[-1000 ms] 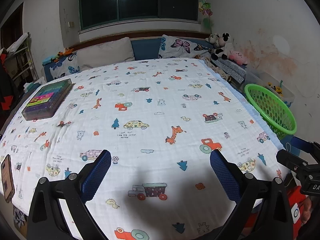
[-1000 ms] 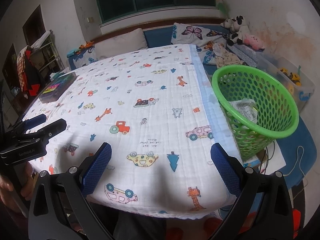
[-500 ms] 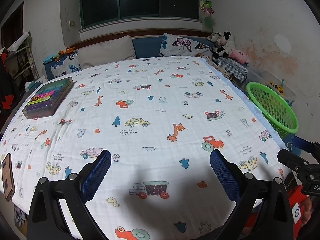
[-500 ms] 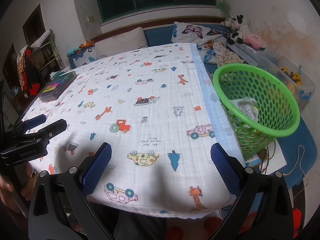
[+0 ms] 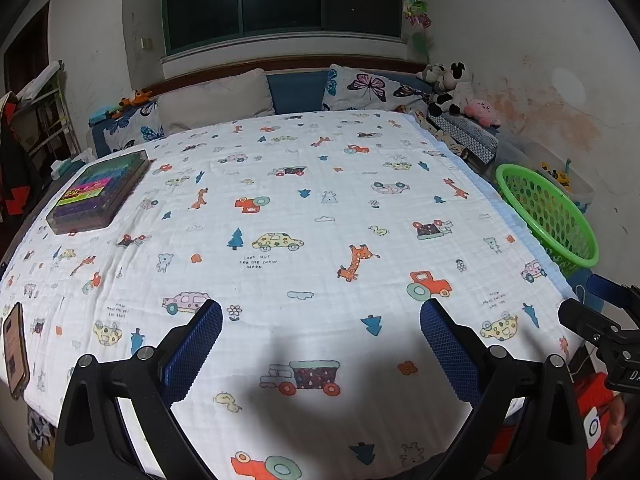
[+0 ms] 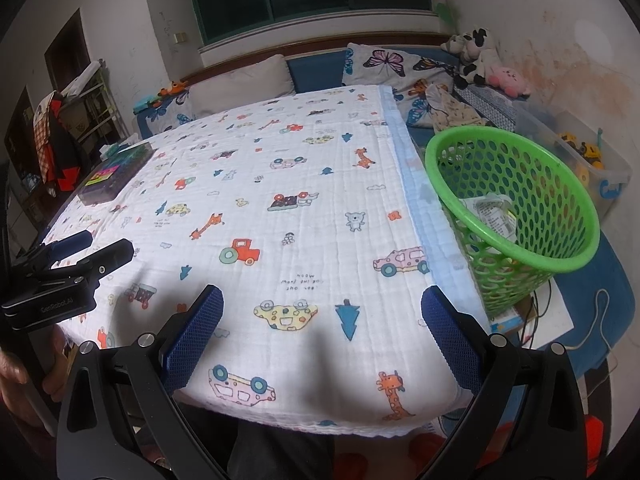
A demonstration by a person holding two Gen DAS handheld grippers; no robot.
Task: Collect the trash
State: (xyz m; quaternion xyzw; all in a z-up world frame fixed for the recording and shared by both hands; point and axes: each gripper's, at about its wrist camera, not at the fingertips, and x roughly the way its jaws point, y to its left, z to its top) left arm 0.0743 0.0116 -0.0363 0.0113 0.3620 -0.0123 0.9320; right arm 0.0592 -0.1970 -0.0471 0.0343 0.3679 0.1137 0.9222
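Observation:
A green mesh basket (image 6: 516,204) stands beside the bed's right edge and holds a crumpled wrapper (image 6: 494,216); it also shows in the left wrist view (image 5: 548,216). My left gripper (image 5: 320,344) is open and empty over the near part of the cartoon-print bedspread (image 5: 304,216). My right gripper (image 6: 320,340) is open and empty over the bed's near right corner, left of the basket. The left gripper shows at the left of the right wrist view (image 6: 68,268); the right gripper shows at the right of the left wrist view (image 5: 600,328).
A dark box with colourful contents (image 5: 100,192) lies at the bed's far left. A brown phone-like slab (image 5: 15,348) lies at the near left edge. Pillows (image 5: 216,100) and plush toys (image 5: 456,88) line the headboard. A clear toy bin (image 6: 576,156) sits behind the basket.
Both views have shifted slightly; the left wrist view has pulled back a little, so the basket looks smaller. Both grippers stay open.

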